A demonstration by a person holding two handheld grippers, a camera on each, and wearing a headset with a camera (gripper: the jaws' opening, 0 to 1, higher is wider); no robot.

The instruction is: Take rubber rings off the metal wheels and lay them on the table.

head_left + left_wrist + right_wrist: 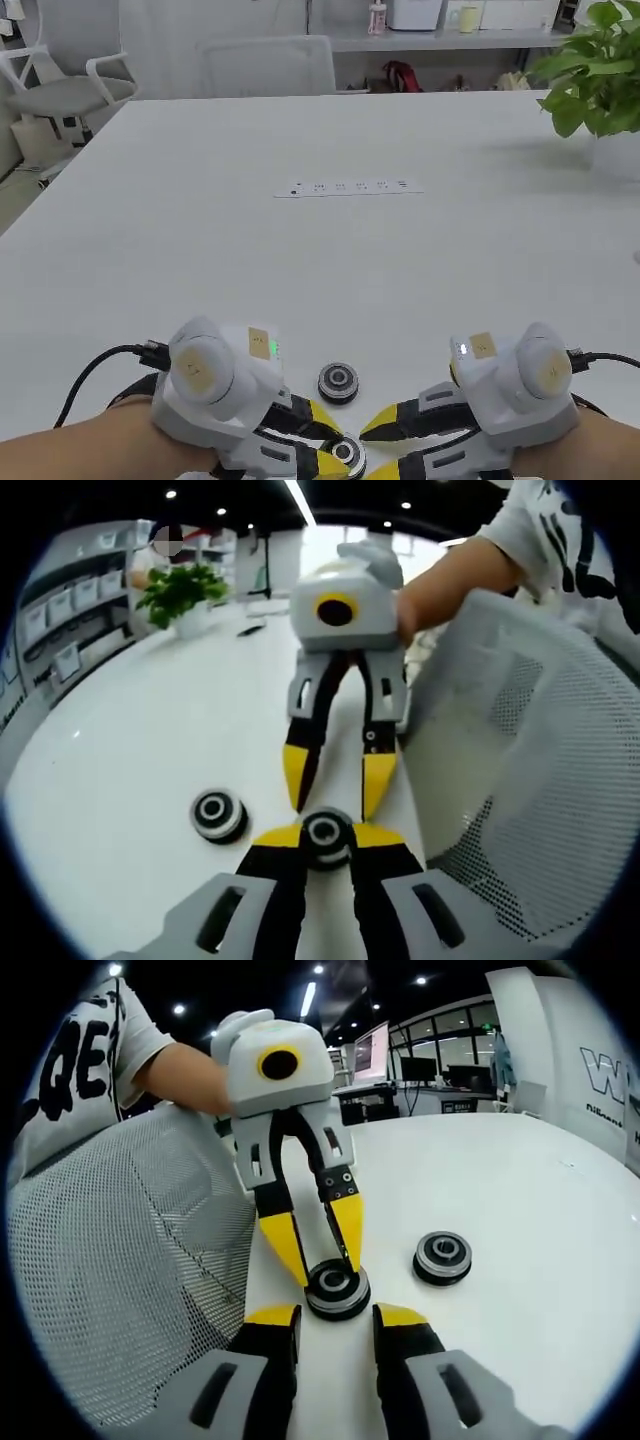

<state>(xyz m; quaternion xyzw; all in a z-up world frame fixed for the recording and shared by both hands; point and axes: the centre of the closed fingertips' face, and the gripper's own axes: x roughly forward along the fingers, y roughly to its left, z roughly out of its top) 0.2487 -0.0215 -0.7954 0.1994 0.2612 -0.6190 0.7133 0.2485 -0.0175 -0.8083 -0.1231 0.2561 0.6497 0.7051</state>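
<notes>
While left gripper [328,837] jaws clamp 1 wheel [337,1288], right gripper [337,1320] jaws gape.

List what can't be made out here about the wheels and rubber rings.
- Held wheel, head view: small and crowded by fingers.
- Its rubber ring, left gripper view: fingers of the left gripper cover both sides, so whether it has started to lift off cannot be told.
- Loose wheel: underside hidden against the table.
- White strip, head view: markings too small to read.
</notes>
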